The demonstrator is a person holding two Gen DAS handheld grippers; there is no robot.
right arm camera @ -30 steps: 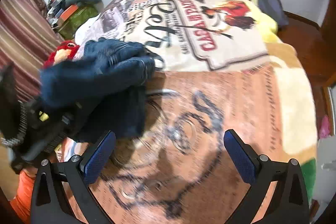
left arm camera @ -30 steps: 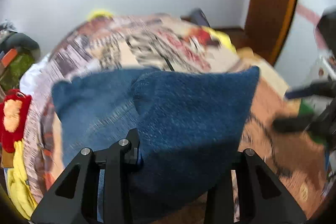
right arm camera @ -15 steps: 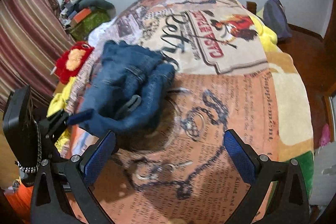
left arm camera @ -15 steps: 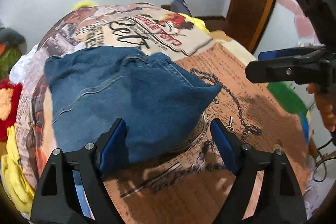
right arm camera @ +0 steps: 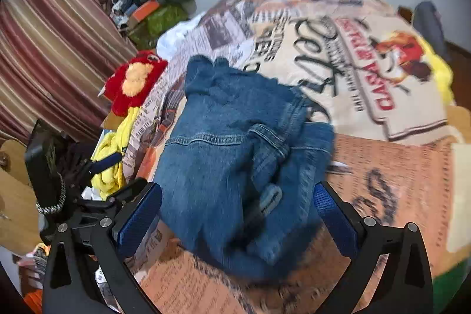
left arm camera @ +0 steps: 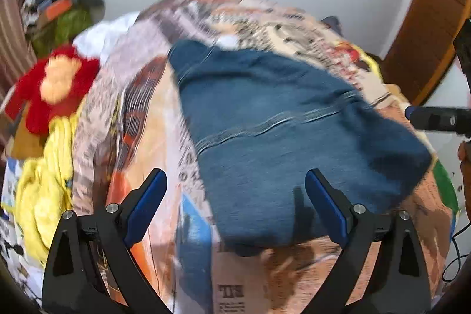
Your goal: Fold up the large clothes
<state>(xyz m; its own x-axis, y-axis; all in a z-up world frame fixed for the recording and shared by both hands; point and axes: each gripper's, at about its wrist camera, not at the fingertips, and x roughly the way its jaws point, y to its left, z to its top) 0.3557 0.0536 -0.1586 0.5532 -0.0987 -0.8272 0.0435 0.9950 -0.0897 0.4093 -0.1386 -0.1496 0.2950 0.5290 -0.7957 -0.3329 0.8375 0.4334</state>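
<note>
Left wrist: we see our left gripper (left arm camera: 235,202) wide apart, jaws just been opening, empty; jeans (left arm camera: 282,137) lie folded on the bed (left arm camera: 294,278). Right wrist: right gripper (right arm camera: 238,214) gapes wide, holding nothing; jeans (right arm camera: 235,155) lie bunched ahead of it.

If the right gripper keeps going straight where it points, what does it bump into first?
Most likely the jeans. The right gripper is open, aimed down at them, and nothing shows in between. How far off they are is unclear.
</note>
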